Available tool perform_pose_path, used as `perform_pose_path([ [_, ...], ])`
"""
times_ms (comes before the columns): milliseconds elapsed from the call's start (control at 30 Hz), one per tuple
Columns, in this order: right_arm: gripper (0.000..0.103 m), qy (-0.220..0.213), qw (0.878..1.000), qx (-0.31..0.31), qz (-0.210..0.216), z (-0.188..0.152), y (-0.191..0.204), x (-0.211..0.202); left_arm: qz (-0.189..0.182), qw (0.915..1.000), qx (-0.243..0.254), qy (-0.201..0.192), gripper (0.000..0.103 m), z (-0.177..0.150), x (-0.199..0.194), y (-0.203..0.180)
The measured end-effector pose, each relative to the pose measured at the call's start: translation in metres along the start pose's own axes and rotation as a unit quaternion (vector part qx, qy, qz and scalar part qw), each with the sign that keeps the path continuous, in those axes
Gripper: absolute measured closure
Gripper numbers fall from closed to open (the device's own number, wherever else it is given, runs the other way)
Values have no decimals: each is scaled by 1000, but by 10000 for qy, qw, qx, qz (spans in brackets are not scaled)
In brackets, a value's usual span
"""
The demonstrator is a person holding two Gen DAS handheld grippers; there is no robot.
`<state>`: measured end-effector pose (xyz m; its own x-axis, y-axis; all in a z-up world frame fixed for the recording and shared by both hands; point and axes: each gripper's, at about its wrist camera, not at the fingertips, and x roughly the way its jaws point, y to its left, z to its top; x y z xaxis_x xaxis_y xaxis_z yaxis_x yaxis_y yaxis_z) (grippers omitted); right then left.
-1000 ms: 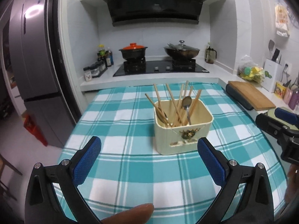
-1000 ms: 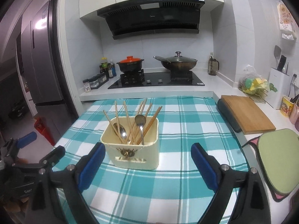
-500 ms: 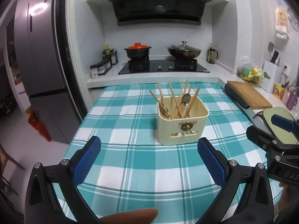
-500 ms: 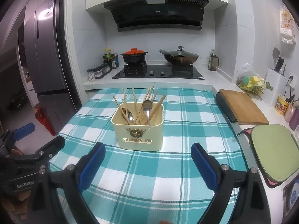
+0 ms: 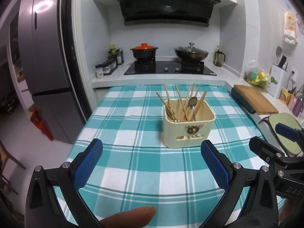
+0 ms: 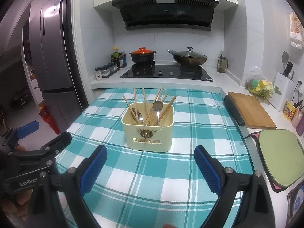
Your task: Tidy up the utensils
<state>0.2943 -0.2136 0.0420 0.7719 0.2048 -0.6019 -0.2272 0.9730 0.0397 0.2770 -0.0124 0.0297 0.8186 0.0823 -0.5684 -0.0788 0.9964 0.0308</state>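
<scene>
Both tongs, the left gripper [image 5: 152,163] and right gripper [image 6: 150,166], are spread wide and hold nothing. The cream box [image 6: 148,131] of chopsticks [image 6: 145,104] and spoons [image 6: 157,107] sits just ahead. A careless poke could tip it over

Teal-white checked tablecloth [image 5: 133,171], cream holder [image 5: 188,131]

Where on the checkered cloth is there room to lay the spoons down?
Bare cloth lies between the cream utensil box and the wooden cutting board, and in front of the box toward both grippers. The stove counter behind is crowded.
</scene>
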Motion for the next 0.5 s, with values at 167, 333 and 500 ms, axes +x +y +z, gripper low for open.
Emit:
perform_pose_path([
  [167,9,4,10000,26,11,2,-1,0,27,10000,2,-72,0,3,-4,0],
  [333,8,0,10000,16,14,3,-1,0,6,10000,35,-75,0,4,-6,0],
  [500,8,-14,10000,-13,28,5,0,-1,-11,10000,28,-48,0,4,-5,-2],
])
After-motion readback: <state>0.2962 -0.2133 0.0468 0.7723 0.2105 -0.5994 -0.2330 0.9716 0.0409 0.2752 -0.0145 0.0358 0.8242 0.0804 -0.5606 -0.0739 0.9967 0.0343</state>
